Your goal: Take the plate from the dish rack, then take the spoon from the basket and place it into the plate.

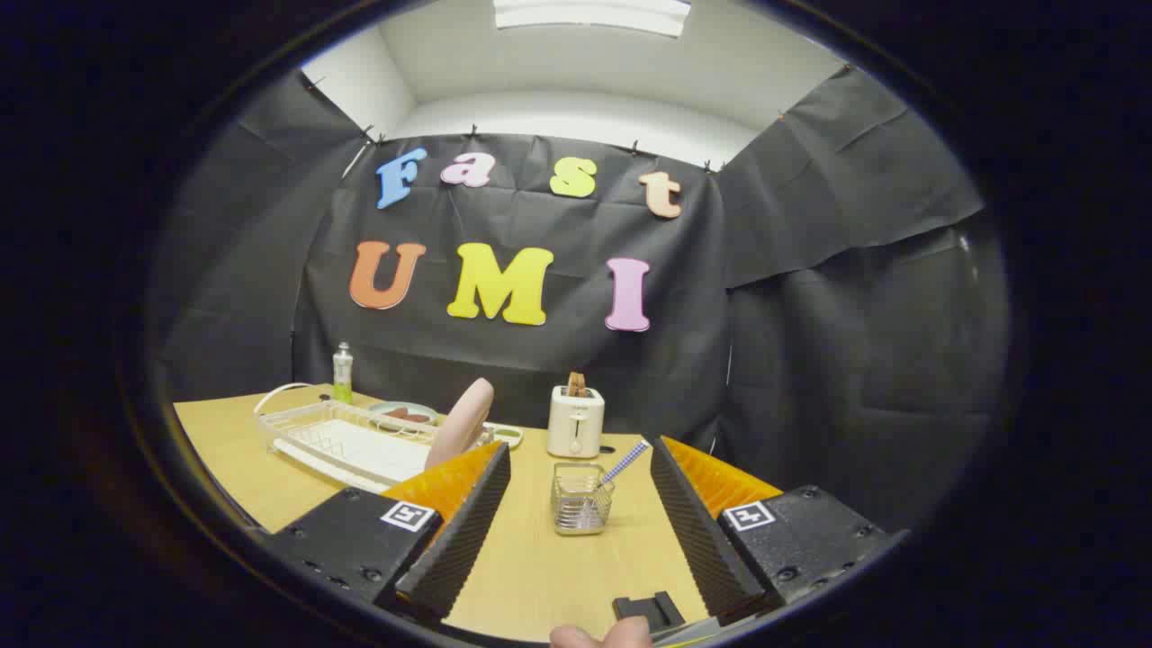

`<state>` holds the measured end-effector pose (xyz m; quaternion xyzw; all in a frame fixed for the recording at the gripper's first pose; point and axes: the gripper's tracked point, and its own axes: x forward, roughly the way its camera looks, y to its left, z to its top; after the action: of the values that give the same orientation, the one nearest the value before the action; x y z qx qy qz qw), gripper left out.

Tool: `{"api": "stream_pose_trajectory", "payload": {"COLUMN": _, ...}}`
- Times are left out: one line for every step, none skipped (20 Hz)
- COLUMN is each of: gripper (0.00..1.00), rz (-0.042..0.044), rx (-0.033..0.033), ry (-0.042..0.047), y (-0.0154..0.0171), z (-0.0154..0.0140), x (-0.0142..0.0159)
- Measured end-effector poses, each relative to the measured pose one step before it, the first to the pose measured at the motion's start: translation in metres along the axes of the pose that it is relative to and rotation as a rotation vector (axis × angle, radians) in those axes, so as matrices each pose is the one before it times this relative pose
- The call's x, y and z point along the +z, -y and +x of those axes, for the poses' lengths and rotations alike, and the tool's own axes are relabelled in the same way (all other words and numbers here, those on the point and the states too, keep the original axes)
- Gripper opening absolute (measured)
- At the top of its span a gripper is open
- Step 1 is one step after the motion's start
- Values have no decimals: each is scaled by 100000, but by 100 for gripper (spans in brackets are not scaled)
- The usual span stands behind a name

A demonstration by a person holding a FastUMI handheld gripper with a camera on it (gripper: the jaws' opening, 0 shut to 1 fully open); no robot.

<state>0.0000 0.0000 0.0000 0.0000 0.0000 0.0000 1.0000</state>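
- Claw (580,504) sits low in the frame with its fingers spread wide, gripping nothing; I see bare table (540,576) between them.
- Just ahead of my fingers, at centre, stands the wire basket (580,498), with the spoon (623,463) leaning out to its upper right.
- Left of centre, the pink plate (461,423) stands on edge in the white rack (346,441).
- Beyond the basket is a toaster (575,420); a bottle (342,373) stands behind the rack.
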Motion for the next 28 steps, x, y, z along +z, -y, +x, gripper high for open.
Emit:
{"api": "stream_pose_trajectory", "payload": {"gripper": 100, "rz": -329, "rx": 286, "ry": 176, "y": -11, "z": 24, "x": 104}}
{"api": "stream_pose_trajectory", "payload": {"gripper": 100, "rz": -54, "rx": 171, "ry": 283, "y": -14, "z": 22, "x": 97}}
{"api": "stream_pose_trajectory", "payload": {"gripper": 100, "rz": 355, "rx": -208, "ry": 406, "y": 46, "z": -101, "x": 186}}
{"api": "stream_pose_trajectory", "payload": {"gripper": 100, "rz": 482, "rx": -196, "ry": 543, "y": 116, "z": -52, "x": 114}}
{"api": "stream_pose_trajectory", "payload": {"gripper": 100, "rz": 898, "rx": -111, "ry": 388, "y": -4, "z": -75, "x": 88}}
{"api": "stream_pose_trajectory", "payload": {"gripper": 100, "rz": 903, "rx": 97, "ry": 235, "y": -67, "z": 63, "x": -67}}
{"api": "stream_pose_trajectory", "payload": {"gripper": 100, "rz": 803, "rx": 126, "ry": -100, "y": -73, "z": -14, "x": -38}}
{"api": "stream_pose_trajectory", "payload": {"gripper": 100, "rz": 717, "rx": 52, "ry": -2, "y": -10, "z": 85, "x": -45}}
{"api": "stream_pose_trajectory", "payload": {"gripper": 100, "rz": 561, "rx": 40, "ry": 21, "y": 17, "z": 40, "x": 100}}
{"api": "stream_pose_trajectory", "payload": {"gripper": 100, "rz": 684, "rx": 63, "ry": 186, "y": 24, "z": 34, "x": 52}}
{"api": "stream_pose_trajectory", "payload": {"gripper": 100, "rz": 467, "rx": 156, "ry": 115, "y": -108, "z": -45, "x": 76}}
{"api": "stream_pose_trajectory", "payload": {"gripper": 100, "rz": 371, "rx": -174, "ry": 98, "y": 50, "z": -26, "x": -17}}
{"api": "stream_pose_trajectory", "payload": {"gripper": 100, "rz": 26, "rx": -208, "ry": -164, "y": 39, "z": 89, "x": -38}}
{"api": "stream_pose_trajectory", "payload": {"gripper": 100, "rz": -8, "rx": -73, "ry": -345, "y": 15, "z": 150, "x": -186}}
{"api": "stream_pose_trajectory", "payload": {"gripper": 100, "rz": 38, "rx": -54, "ry": -699, "y": 12, "z": -57, "x": -110}}
{"api": "stream_pose_trajectory", "payload": {"gripper": 100, "rz": 459, "rx": 241, "ry": -316, "y": -101, "z": 90, "x": -59}}
{"api": "stream_pose_trajectory", "payload": {"gripper": 100, "rz": 468, "rx": 183, "ry": -387, "y": -67, "z": -10, "x": 40}}
{"api": "stream_pose_trajectory", "payload": {"gripper": 100, "rz": 56, "rx": 15, "ry": -452, "y": 63, "z": 197, "x": -157}}
{"api": "stream_pose_trajectory", "payload": {"gripper": 100, "rz": -267, "rx": -283, "ry": -656, "y": 72, "z": 164, "x": -105}}
{"api": "stream_pose_trajectory", "payload": {"gripper": 100, "rz": -37, "rx": 26, "ry": -62, "y": -11, "z": 76, "x": 68}}
{"api": "stream_pose_trajectory", "payload": {"gripper": 100, "rz": -145, "rx": 21, "ry": -260, "y": -11, "z": 86, "x": 63}}
{"api": "stream_pose_trajectory", "payload": {"gripper": 100, "rz": 47, "rx": -58, "ry": 30, "y": 16, "z": 52, "x": -59}}
{"api": "stream_pose_trajectory", "payload": {"gripper": 100, "rz": 47, "rx": 74, "ry": -205, "y": -53, "z": 52, "x": 86}}
{"api": "stream_pose_trajectory", "payload": {"gripper": 100, "rz": 129, "rx": 239, "ry": 91, "y": -75, "z": 109, "x": 30}}
{"api": "stream_pose_trajectory", "payload": {"gripper": 100, "rz": -158, "rx": 478, "ry": -153, "y": -241, "z": 95, "x": 221}}
{"api": "stream_pose_trajectory", "payload": {"gripper": 100, "rz": -119, "rx": 365, "ry": -39, "y": -142, "z": 187, "x": 46}}
{"api": "stream_pose_trajectory", "payload": {"gripper": 100, "rz": -5, "rx": 397, "ry": -241, "y": -165, "z": 230, "x": 224}}
{"api": "stream_pose_trajectory", "payload": {"gripper": 100, "rz": 451, "rx": 523, "ry": -229, "y": -178, "z": 184, "x": 119}}
